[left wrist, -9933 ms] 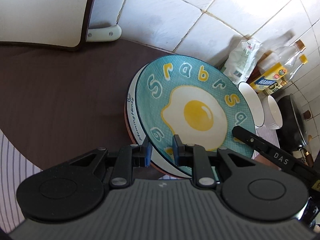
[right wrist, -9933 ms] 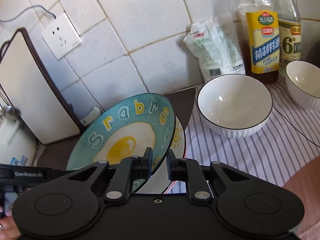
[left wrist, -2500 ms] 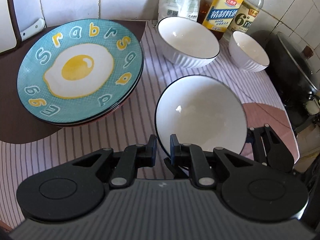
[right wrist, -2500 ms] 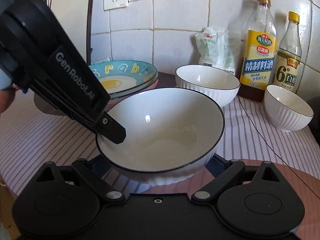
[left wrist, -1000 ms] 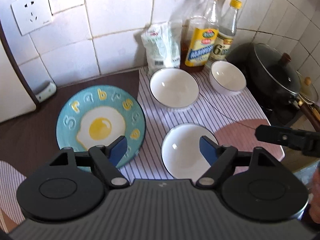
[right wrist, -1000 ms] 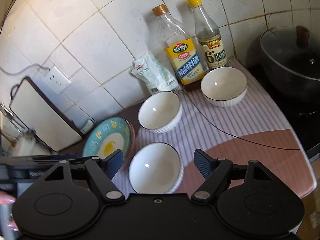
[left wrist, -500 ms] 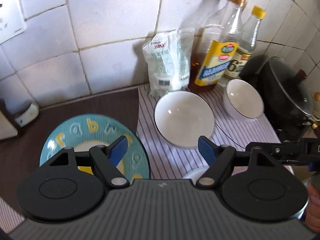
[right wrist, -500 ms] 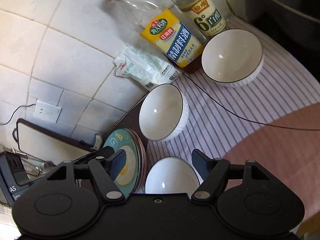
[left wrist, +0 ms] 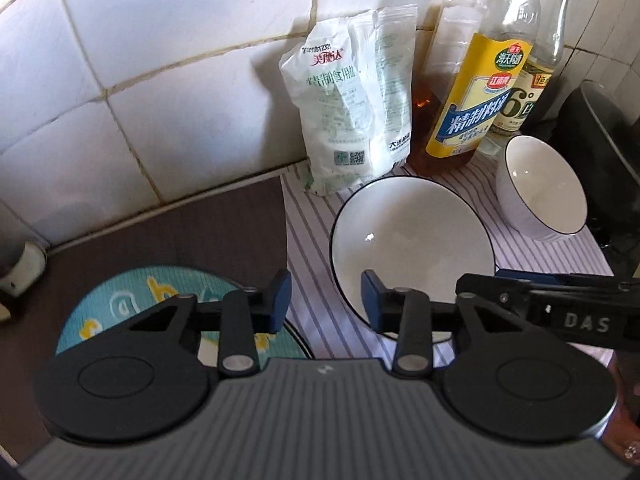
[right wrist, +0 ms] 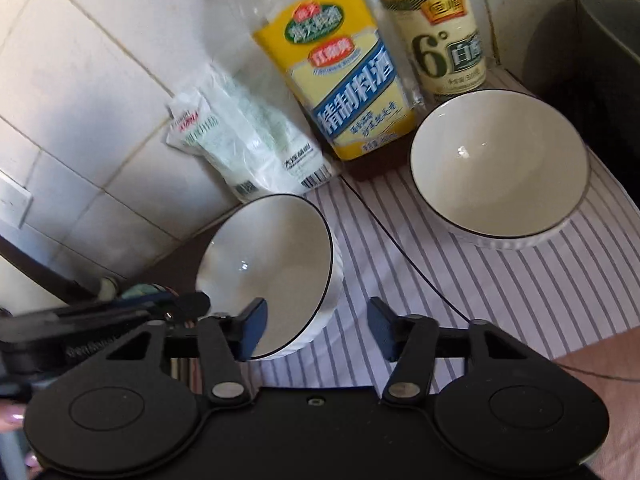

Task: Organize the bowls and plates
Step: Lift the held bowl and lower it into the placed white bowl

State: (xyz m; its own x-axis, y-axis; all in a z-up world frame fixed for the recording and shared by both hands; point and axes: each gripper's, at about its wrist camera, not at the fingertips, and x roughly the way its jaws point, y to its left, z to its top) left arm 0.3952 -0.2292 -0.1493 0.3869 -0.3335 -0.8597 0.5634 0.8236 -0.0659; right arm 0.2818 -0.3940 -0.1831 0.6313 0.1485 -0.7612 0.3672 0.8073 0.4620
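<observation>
Both the left gripper (left wrist: 325,300) and right gripper (right wrist: 316,330) are closing, pads still clear, straddling opposite rims of the large white bowl (left wrist: 412,240); bottles (left wrist: 468,96) crowd behind.

You are looking at two white bowls, the nearer bowl (left wrist: 412,240) and the farther bowl (right wrist: 500,168) at 2 o'clock, both showing thin black rims. The cloth (right wrist: 540,288) is showing purple stripes on white. The plate (left wrist: 132,300) is showing teal with yellow letters.

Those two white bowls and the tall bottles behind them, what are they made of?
The large bowl and small bowl look like glazed ceramic: glossy highlights, ribbed outsides. The yellow-labelled bottle and the vinegar bottle are see-through: glass or clear plastic, hard to tell.
</observation>
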